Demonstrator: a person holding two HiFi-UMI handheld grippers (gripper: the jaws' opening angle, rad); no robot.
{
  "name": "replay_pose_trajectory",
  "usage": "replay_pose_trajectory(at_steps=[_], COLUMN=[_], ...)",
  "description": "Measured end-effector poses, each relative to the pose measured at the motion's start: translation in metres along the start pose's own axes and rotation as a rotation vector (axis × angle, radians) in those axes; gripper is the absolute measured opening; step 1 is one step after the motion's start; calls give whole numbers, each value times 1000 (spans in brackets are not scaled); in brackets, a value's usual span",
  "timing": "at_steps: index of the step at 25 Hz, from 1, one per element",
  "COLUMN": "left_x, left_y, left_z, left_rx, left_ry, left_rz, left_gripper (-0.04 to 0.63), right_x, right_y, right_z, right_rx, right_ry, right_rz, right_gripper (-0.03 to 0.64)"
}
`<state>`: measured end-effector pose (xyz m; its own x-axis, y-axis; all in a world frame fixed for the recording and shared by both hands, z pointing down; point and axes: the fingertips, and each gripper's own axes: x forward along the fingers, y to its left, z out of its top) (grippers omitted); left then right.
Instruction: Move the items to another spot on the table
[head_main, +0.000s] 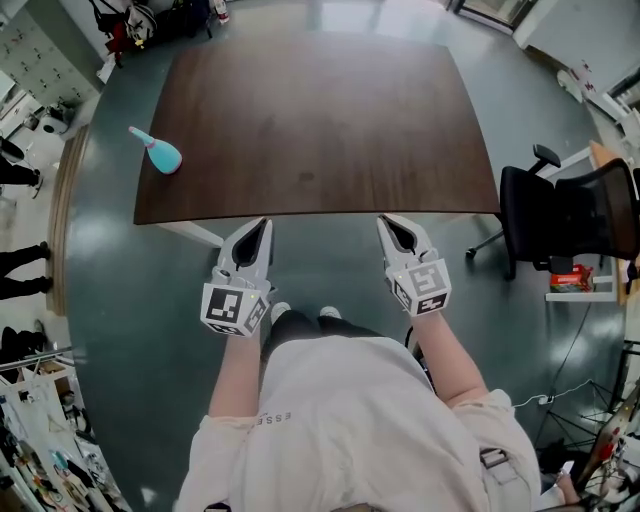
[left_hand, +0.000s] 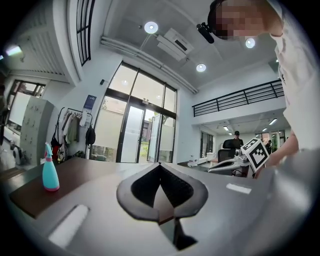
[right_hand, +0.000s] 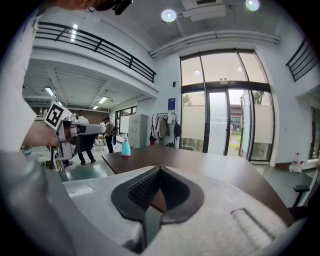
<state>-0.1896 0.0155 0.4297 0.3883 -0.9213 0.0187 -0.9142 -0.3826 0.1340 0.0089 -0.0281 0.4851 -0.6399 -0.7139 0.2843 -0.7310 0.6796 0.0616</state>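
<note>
A turquoise spray bottle (head_main: 158, 151) with a pink top lies near the left edge of the dark brown table (head_main: 320, 120). It also shows standing small at the far left in the left gripper view as the spray bottle (left_hand: 49, 175), and far off in the right gripper view as the spray bottle (right_hand: 126, 147). My left gripper (head_main: 260, 228) and right gripper (head_main: 385, 224) hover side by side just short of the table's near edge. Both are shut, jaws tip to tip, with nothing in them: left gripper (left_hand: 160, 166), right gripper (right_hand: 160, 170).
A black office chair (head_main: 560, 215) stands at the table's right, with a small shelf (head_main: 580, 285) beside it. People stand at the room's left edge (head_main: 20, 260). Coats hang on a rack (right_hand: 165, 127) by the glass doors. The floor is grey-green.
</note>
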Motion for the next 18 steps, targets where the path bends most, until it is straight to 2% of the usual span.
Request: replay_pose_trajectory(at_steps=[10,18], left_x=[-16,-19], left_y=[-45,-64], left_z=[-6,-5], left_rx=[-28,6], left_ry=[22,22], left_rz=[-52,-96], left_gripper=[17,17], right_x=[-31,-45], right_y=[30,33], right_z=[7,12], right_rx=[8,7], right_ry=[-28,-49], right_rz=[25,22], right_gripper=[-8,-8])
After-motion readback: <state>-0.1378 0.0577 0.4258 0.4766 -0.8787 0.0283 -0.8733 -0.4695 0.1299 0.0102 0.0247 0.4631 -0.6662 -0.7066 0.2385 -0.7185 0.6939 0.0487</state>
